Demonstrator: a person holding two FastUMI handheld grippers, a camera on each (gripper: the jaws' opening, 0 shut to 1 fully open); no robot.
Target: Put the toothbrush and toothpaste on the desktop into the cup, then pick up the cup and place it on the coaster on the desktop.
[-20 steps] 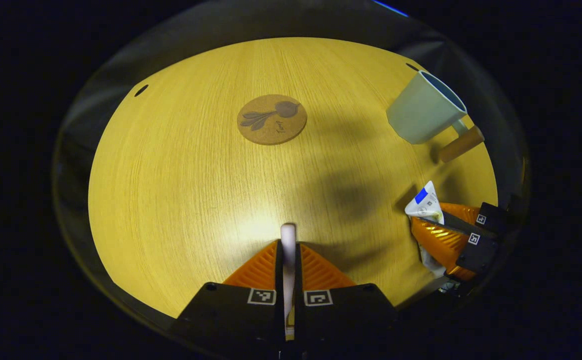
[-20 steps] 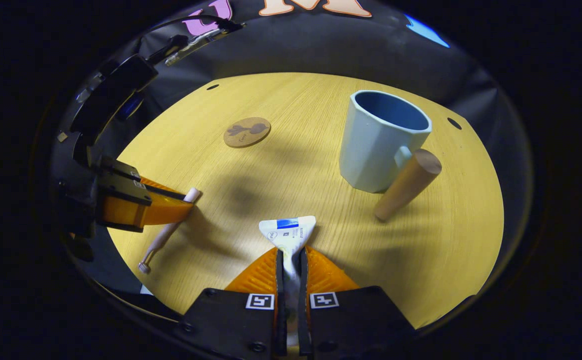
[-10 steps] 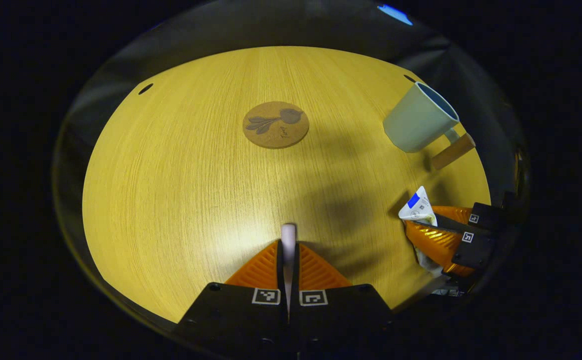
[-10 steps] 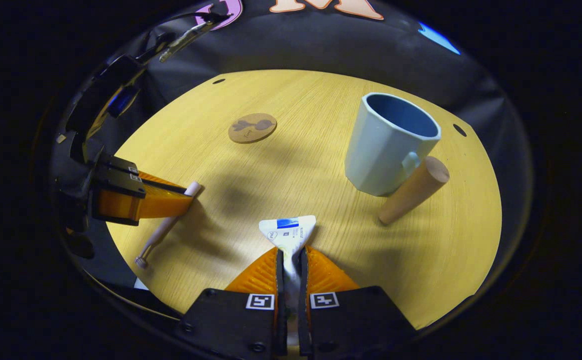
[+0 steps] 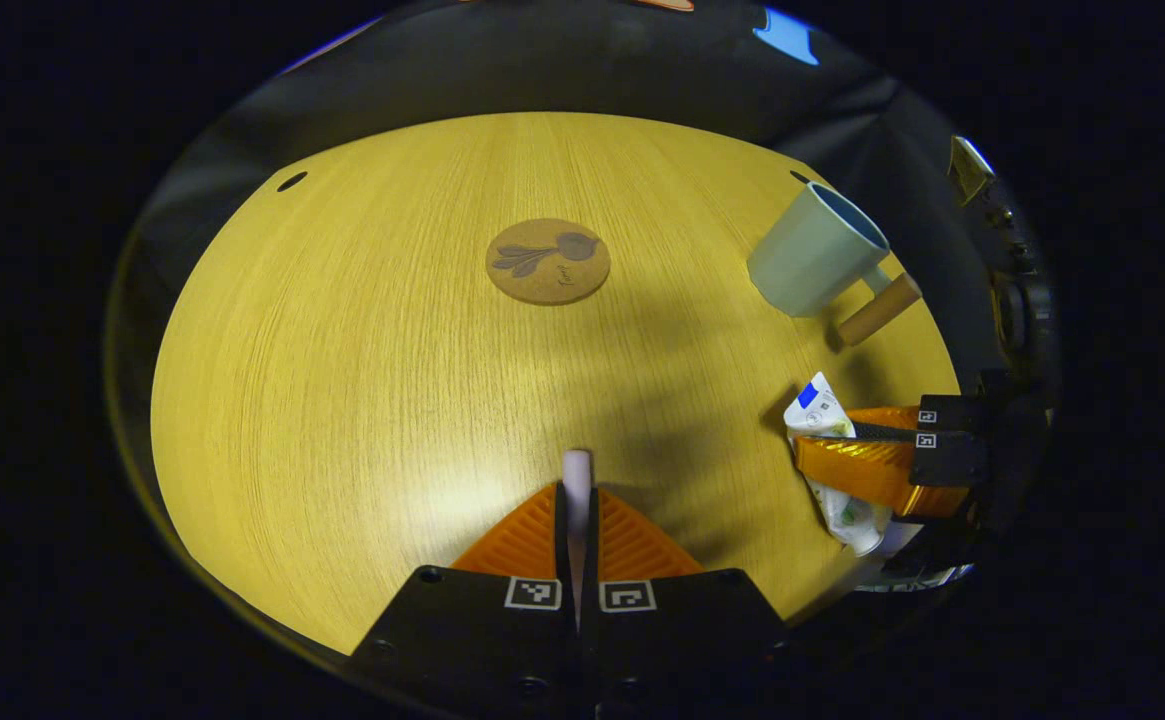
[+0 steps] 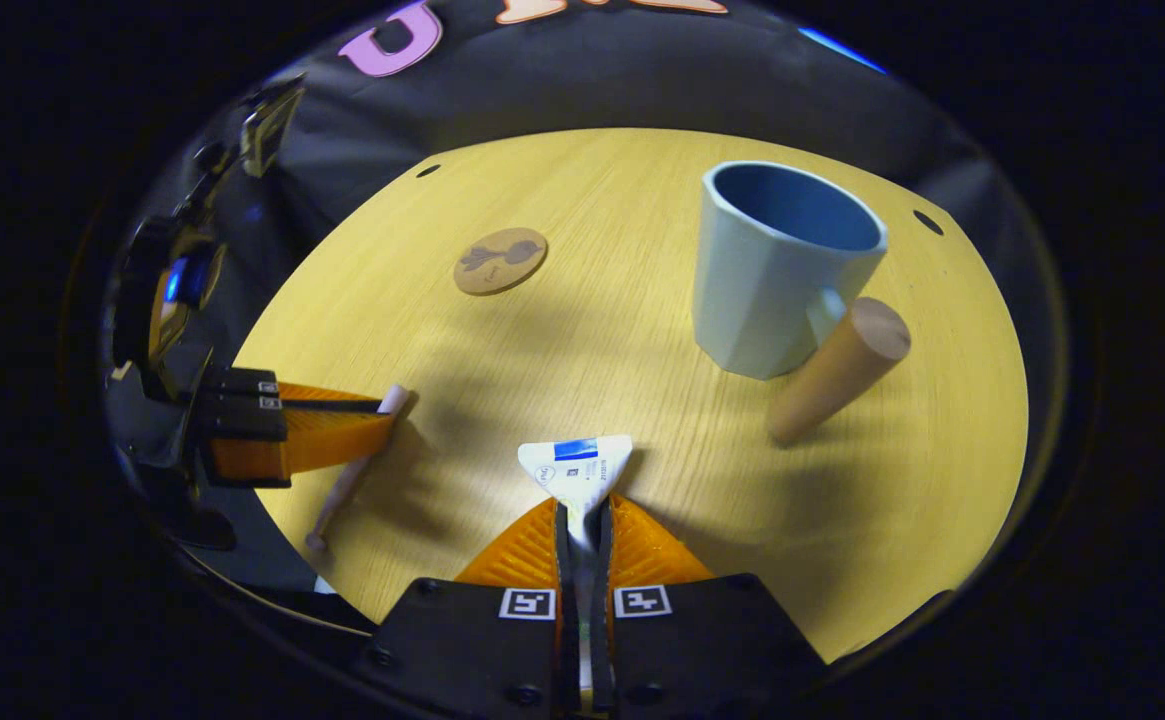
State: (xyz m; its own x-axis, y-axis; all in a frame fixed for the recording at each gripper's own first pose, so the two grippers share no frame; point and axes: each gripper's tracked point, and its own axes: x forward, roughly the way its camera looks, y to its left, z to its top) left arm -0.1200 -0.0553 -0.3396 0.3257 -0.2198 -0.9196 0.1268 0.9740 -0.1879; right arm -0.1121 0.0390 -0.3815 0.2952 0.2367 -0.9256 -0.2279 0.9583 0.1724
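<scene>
On the round wooden desk [image 6: 562,330] stand one cup [image 6: 777,265] and one cork coaster [image 6: 500,260], well apart; one toothbrush [image 6: 352,480] and one toothpaste tube [image 6: 577,470] are held above the near edge, one in each of the two grippers.

The left gripper [image 5: 576,500] has its fingers pressed together on the toothbrush, whose rounded handle end pokes out past the fingertips. In the right gripper view the toothbrush's long axis slants from that handle end, up by the fingertips, down to the bristle head at the desk's near left edge; I cannot tell whether the head touches the wood.

The right gripper [image 6: 582,515] is clamped on the toothpaste tube, fingers nearly meeting. The tube's flat crimped end fans out beyond the fingertips and points forward across the desk. In the left gripper view the tube hangs crimp up, its lower end below the fingers near the desk's right edge.

The cup stands upright near the far right edge, mouth up, its wooden peg handle [image 6: 837,370] sticking out toward the near right. The coaster lies flat toward the far middle.
</scene>
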